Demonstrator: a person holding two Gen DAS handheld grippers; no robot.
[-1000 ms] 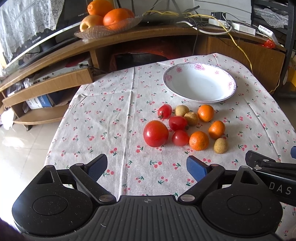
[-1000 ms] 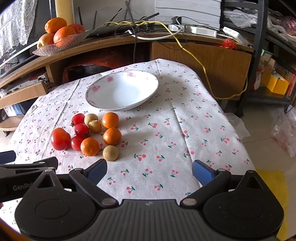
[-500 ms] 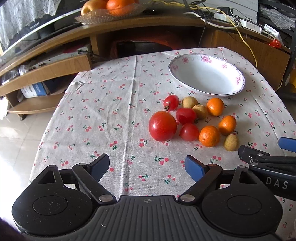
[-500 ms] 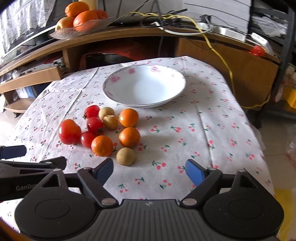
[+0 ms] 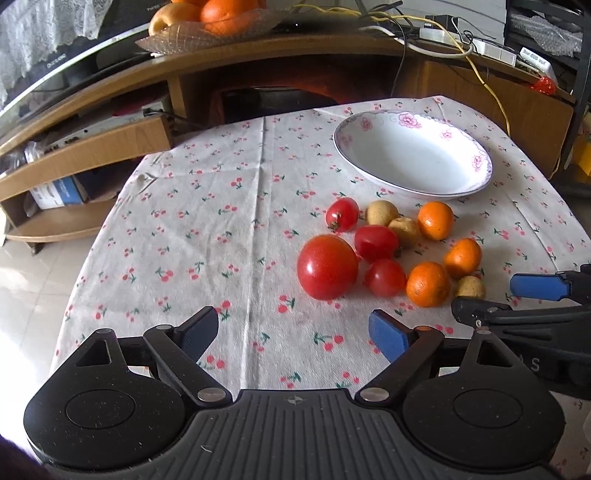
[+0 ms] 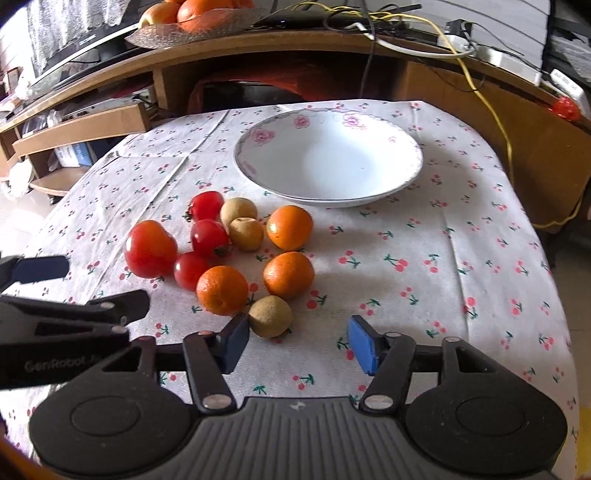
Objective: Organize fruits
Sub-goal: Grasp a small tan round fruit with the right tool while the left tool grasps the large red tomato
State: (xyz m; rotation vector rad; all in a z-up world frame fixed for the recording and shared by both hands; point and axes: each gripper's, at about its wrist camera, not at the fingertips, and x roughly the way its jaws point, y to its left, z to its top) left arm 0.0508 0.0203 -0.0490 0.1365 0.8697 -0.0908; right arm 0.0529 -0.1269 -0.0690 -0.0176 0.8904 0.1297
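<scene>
A cluster of fruit lies on the cherry-print tablecloth (image 5: pixel 229 229): a big tomato (image 5: pixel 327 266) (image 6: pixel 150 248), three small tomatoes, three oranges such as one (image 6: pixel 222 290), and three brown round fruits. The nearest brown fruit (image 6: pixel 270 316) sits just ahead of my right gripper (image 6: pixel 298 345), close to its left fingertip. A white flowered plate (image 6: pixel 328 157) (image 5: pixel 413 155) stands empty behind the fruit. My left gripper (image 5: pixel 295 332) is open, short of the big tomato. The right gripper is open too, with nothing held.
A wooden TV stand (image 5: pixel 280 62) curves behind the table, carrying a glass dish of oranges (image 5: pixel 210 22) and yellow cables (image 6: pixel 461 48). Shelves with boxes stand at the left (image 5: pixel 70 173). The tiled floor (image 5: pixel 33 280) lies to the left of the table.
Both grippers have moved forward and down toward the fruit cluster. The right gripper's fingers have narrowed somewhat and now sit close to the nearest brown fruit. The fruit has not moved.
</scene>
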